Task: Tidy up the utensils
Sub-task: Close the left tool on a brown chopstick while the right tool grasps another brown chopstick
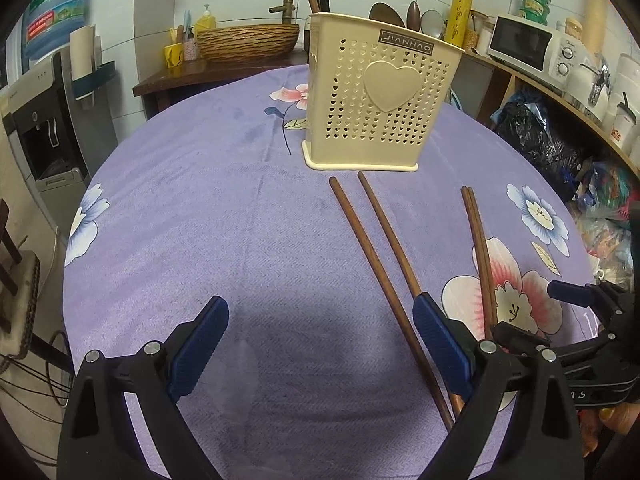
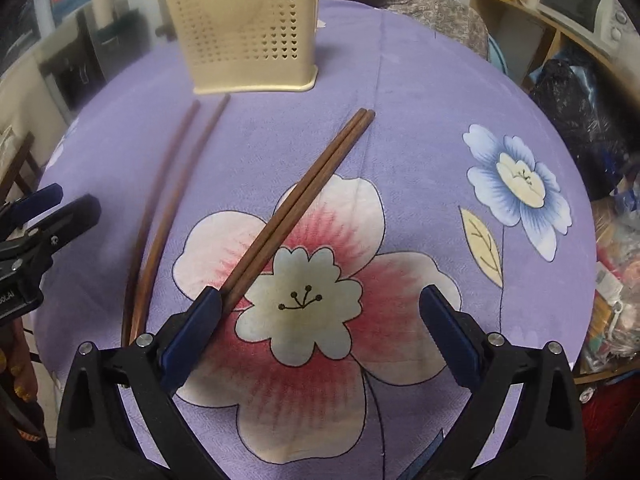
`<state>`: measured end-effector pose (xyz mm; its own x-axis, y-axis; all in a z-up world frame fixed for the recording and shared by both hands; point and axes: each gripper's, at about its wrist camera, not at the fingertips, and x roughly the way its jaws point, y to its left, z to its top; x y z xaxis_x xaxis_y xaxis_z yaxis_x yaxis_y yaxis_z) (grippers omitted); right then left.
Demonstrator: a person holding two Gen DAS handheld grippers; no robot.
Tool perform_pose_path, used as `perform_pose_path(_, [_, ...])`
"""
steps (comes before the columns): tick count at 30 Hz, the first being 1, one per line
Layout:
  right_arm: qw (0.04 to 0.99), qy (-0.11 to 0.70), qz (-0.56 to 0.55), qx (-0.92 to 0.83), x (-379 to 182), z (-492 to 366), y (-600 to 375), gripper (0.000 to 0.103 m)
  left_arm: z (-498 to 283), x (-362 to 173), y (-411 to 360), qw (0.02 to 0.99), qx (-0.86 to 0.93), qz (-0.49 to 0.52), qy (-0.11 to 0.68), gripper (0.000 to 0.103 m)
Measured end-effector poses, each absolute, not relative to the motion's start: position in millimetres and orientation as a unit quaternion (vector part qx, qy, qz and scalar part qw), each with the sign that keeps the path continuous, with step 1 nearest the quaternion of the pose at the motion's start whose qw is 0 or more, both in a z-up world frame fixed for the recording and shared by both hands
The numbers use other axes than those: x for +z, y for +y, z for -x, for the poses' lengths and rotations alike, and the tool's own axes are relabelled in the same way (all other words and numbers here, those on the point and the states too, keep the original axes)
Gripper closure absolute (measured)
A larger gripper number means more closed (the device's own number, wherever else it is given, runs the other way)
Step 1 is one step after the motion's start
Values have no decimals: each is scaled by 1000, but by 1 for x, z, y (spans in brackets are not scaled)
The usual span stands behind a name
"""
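Right now both claws, the left gripper (image 1: 320, 344) and the right gripper (image 2: 320, 334), are wide and hold nothing, and since the chopsticks (image 2: 298, 210) lie flat on the purple cloth (image 1: 208, 216) near the holder (image 1: 376, 100), a pinch could roll them away.
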<state>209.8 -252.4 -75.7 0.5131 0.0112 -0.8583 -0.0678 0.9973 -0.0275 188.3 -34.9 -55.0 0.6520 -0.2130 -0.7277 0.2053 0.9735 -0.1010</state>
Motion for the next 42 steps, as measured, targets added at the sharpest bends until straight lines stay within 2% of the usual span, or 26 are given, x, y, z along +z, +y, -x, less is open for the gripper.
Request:
perform_pose_path(11, [865,501,21,20,-74,-234,-257,6,-187,-59,-32,907,-113,7,405,11])
perform_pose_path(19, [859,511,30,-34,-75,-230,-299,6,-187,-55,-26,909,-112,13,401,11])
perform_pose_path(22, [869,495,-10,-18,-70,-224,-302,6,-188,-55,-28,909,-115,15,400,11])
perform_pose_path(34, [859,508,53,-28,-74,-251,-269,6,-187,-57,-31,908,-120,8,402,11])
perform_pose_path(42, [853,520,30,-39,-75,-242,-301,6,-188,-57,-25,907,-115,4,405,11])
